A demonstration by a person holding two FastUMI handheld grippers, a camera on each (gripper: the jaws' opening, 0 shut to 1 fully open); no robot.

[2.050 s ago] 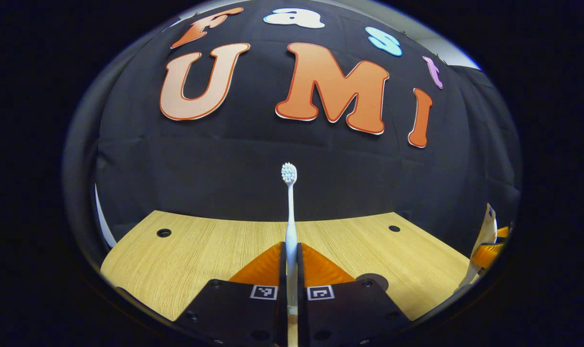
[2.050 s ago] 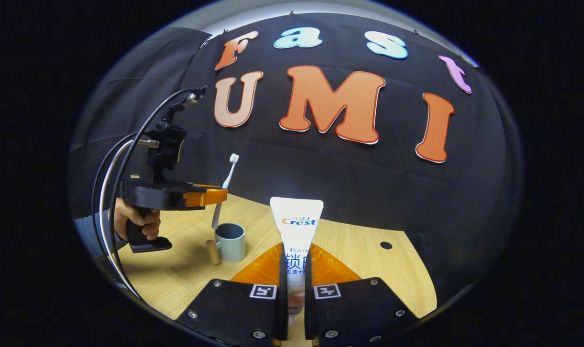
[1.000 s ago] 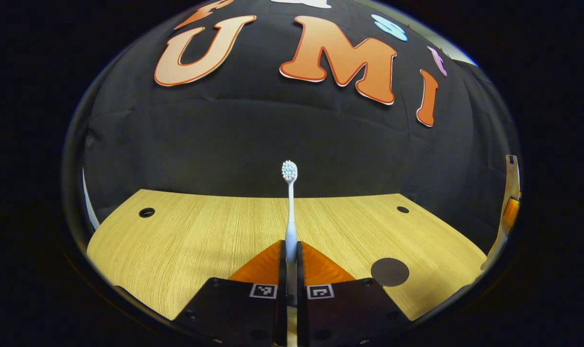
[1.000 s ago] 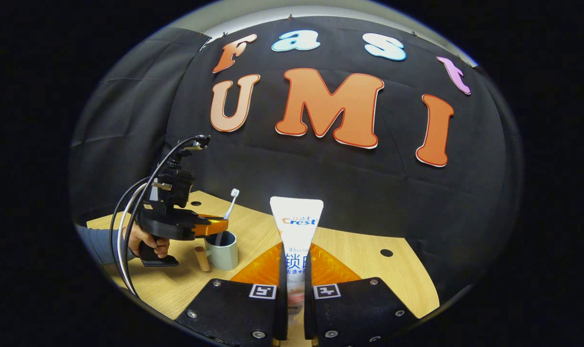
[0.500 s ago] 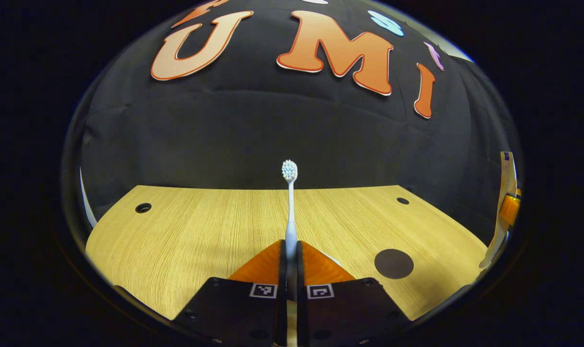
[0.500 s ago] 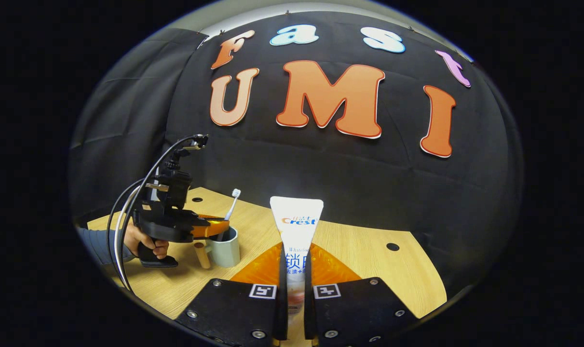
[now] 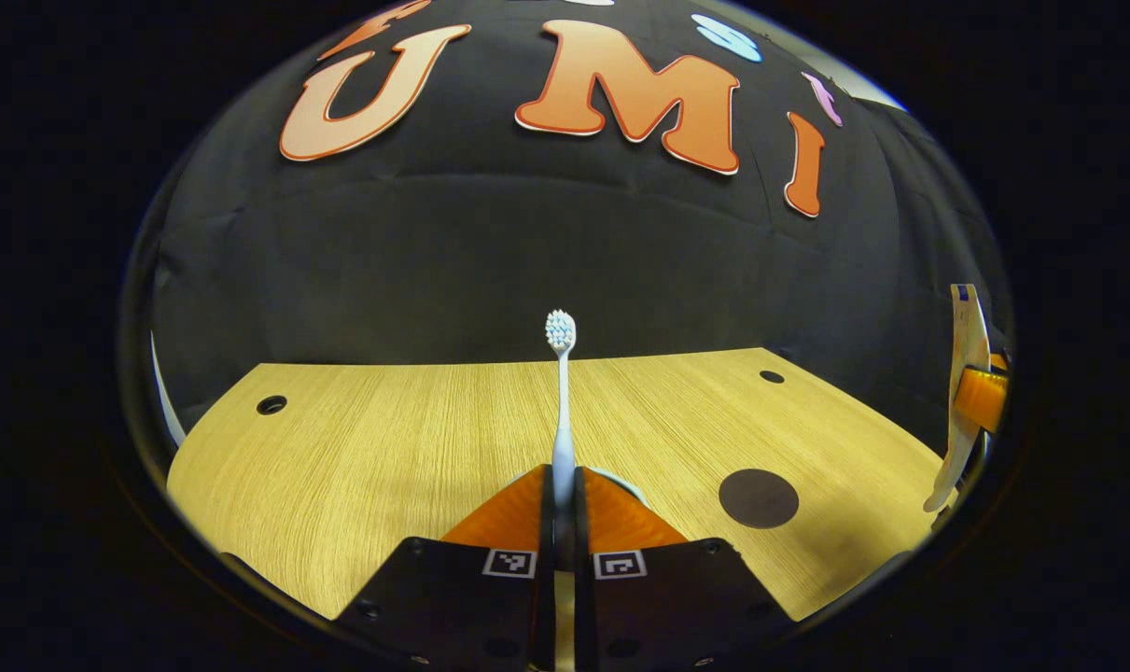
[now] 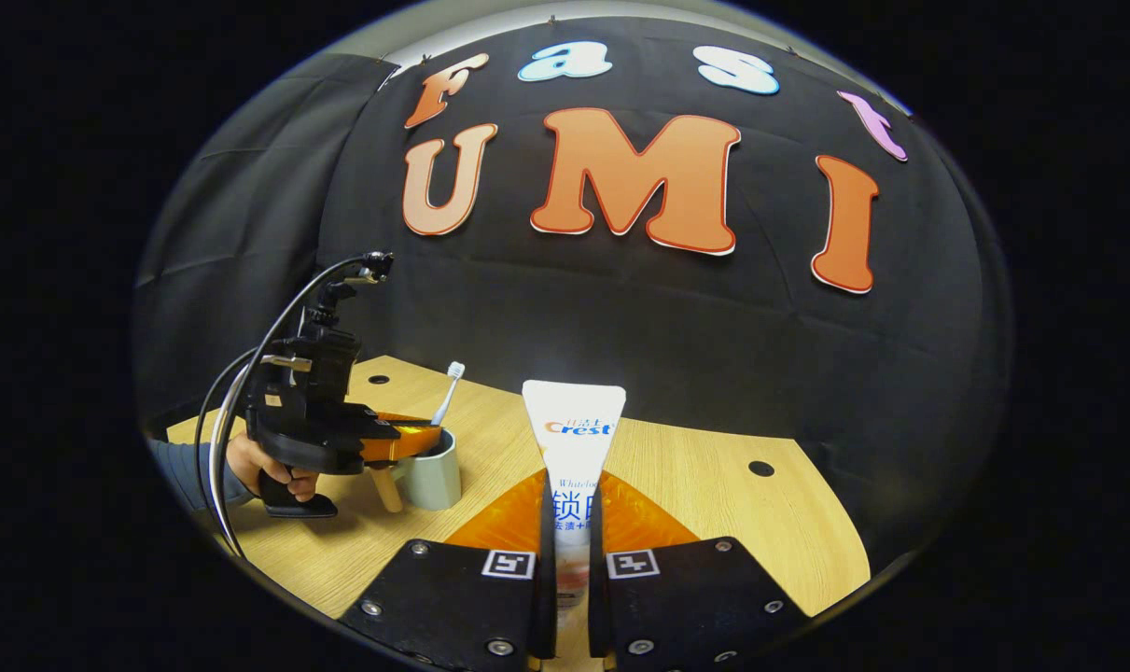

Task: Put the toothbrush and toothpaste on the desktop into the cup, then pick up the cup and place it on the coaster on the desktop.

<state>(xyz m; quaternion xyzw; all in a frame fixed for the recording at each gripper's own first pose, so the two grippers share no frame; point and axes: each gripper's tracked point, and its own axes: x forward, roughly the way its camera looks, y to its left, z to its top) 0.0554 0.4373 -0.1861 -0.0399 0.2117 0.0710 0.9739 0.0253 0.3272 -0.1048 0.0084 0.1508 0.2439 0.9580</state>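
toothbrush (image 7: 561, 392): clamped upright in the left gripper (image 7: 562, 490), handle end dipping into the cup (image 8: 431, 478)
toothpaste (image 8: 574, 457): pinched in the right gripper (image 8: 572, 551), off to the cup's side
coaster (image 7: 759, 497): bare
risk: a low gripper could nudge the cup over on release (looks light)

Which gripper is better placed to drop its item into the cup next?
Left. The left gripper, shut on the toothbrush, sits right at the cup rim. The right gripper holds the toothpaste farther from the cup.
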